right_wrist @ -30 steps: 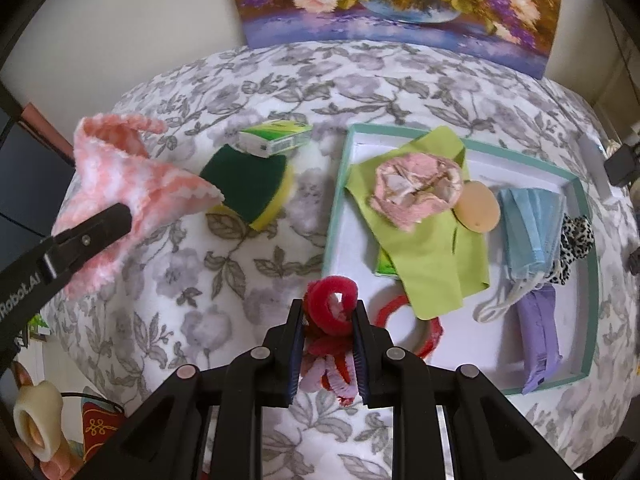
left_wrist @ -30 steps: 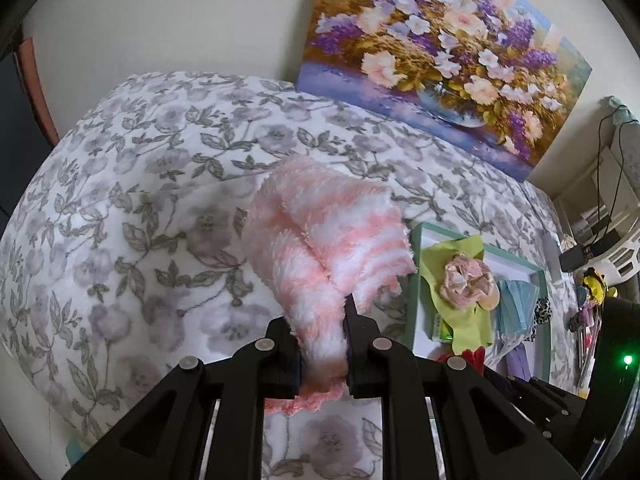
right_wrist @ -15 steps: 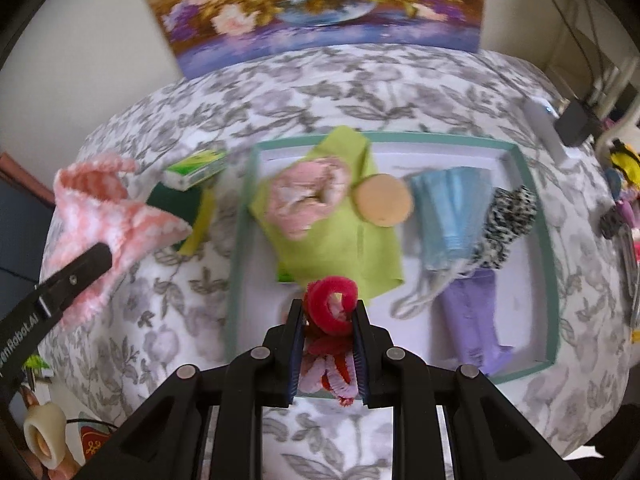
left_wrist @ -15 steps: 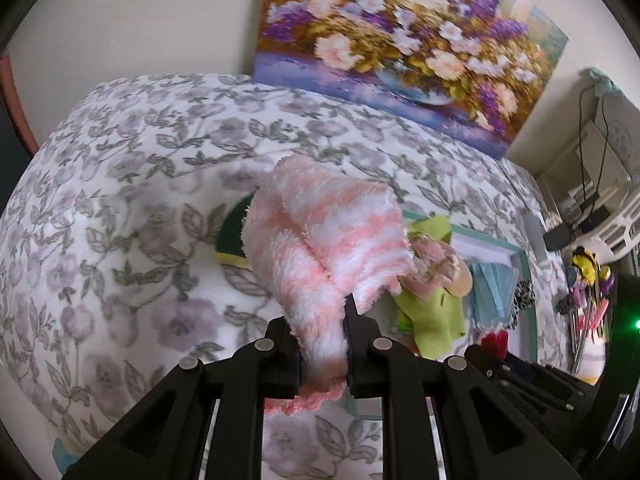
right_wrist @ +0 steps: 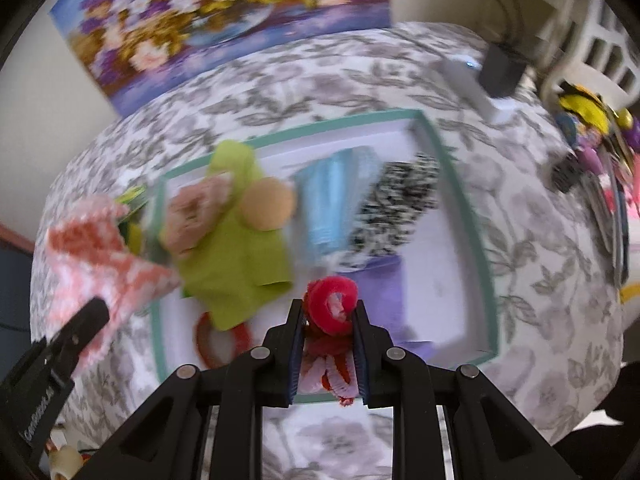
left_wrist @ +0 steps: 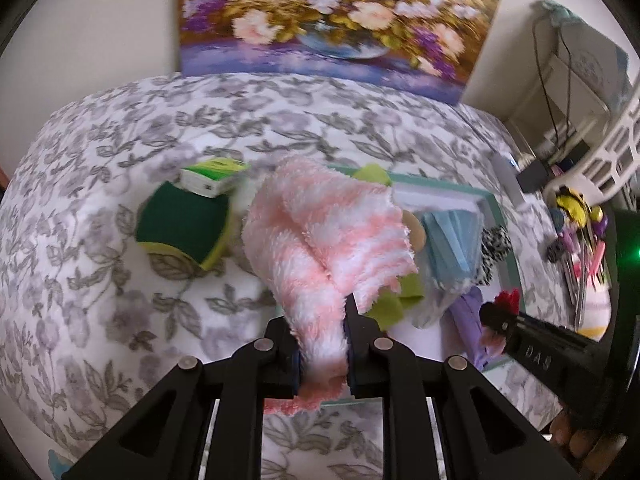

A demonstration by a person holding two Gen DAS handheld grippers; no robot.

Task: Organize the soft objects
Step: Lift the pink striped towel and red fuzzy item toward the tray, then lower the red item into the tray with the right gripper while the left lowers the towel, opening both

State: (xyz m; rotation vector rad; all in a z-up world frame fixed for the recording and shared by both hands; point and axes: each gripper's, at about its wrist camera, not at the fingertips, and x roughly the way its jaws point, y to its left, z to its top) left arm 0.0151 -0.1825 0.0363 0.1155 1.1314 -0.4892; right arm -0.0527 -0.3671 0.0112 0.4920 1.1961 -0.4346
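My left gripper [left_wrist: 322, 316] is shut on a fluffy pink-and-white striped cloth [left_wrist: 324, 236], held above the left edge of a teal-rimmed white tray [left_wrist: 502, 236]. That same cloth [right_wrist: 100, 264] and the left gripper [right_wrist: 90, 316] show at the left of the right wrist view. My right gripper [right_wrist: 329, 312] is shut on a red-and-pink fuzzy chenille bundle [right_wrist: 331, 304] over the tray [right_wrist: 460, 196]; the bundle [left_wrist: 504, 308] also shows at the right of the left wrist view. In the tray lie a lime cloth [right_wrist: 240, 260], a pink puff [right_wrist: 192, 216], a tan round pad [right_wrist: 266, 208], blue masks [right_wrist: 332, 204], a spotted scrunchie [right_wrist: 396, 196], a purple item [right_wrist: 384, 284] and a red ring [right_wrist: 222, 340].
A green-and-yellow sponge [left_wrist: 184, 228] and a small green-white box [left_wrist: 214, 176] lie on the floral bedcover [left_wrist: 100, 300] left of the tray. A flower painting [left_wrist: 332, 20] leans on the wall behind. At the right are a white rack [left_wrist: 612, 148], cables and small clutter [left_wrist: 580, 240].
Both grippers have moved to the right with their loads: the striped cloth now hangs at the tray's left edge, and the chenille bundle is over the tray's right half. Both views rolled.
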